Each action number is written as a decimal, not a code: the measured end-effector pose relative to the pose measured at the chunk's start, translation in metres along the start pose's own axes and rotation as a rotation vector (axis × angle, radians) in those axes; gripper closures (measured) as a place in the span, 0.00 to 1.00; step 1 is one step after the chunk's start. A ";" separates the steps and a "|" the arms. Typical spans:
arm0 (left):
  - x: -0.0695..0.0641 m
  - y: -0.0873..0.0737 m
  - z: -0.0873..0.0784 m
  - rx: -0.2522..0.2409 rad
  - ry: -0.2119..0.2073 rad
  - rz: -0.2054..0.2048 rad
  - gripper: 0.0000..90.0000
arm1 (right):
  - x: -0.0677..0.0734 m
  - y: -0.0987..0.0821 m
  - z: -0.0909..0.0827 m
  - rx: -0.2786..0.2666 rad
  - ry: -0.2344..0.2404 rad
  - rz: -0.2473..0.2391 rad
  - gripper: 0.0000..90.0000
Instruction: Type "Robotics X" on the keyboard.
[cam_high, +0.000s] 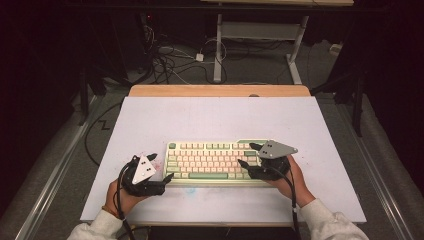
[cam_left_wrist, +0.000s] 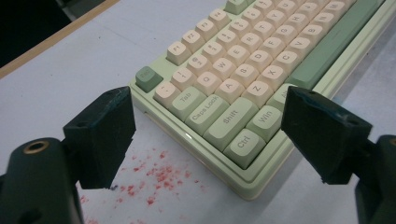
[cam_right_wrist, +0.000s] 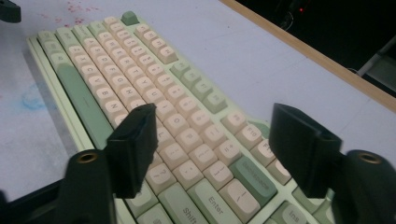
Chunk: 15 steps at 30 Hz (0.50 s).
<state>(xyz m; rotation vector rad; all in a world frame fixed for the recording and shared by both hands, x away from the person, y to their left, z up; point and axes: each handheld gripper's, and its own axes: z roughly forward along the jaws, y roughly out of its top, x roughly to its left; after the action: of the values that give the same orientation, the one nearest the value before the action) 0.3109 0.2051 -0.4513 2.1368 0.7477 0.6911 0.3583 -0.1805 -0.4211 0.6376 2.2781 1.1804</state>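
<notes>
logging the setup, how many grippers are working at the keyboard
2. The left gripper sits at the keyboard's near-left corner, its jaws open. The right gripper is over the keyboard's right end, its jaws also apart with nothing between them.

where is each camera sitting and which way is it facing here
high view: above the person's side, looking forward and down at the table; both hands show.
left gripper view: on the left tool, facing the keyboard Ctrl corner; open jaws show.
right gripper view: on the right tool, above the Enter end; jaws apart.
All three share the keyboard.

Likely a lab, white test table (cam_high: 150, 115), floor cables (cam_high: 165, 62), dark surroundings
</notes>
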 end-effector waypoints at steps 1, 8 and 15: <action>0.000 0.000 0.000 -0.001 0.000 0.000 0.19 | 0.000 0.001 0.001 0.000 0.007 -0.001 0.50; 0.000 0.000 0.002 0.020 0.006 0.004 0.19 | 0.003 0.005 0.009 0.017 0.055 -0.031 0.90; -0.001 0.000 0.003 0.026 0.002 0.009 0.19 | 0.006 0.008 0.017 0.048 0.074 -0.043 1.00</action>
<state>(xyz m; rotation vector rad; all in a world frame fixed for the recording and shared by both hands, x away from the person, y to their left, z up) 0.3126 0.2028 -0.4528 2.1645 0.7529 0.6915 0.3660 -0.1624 -0.4238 0.5680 2.3762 1.1498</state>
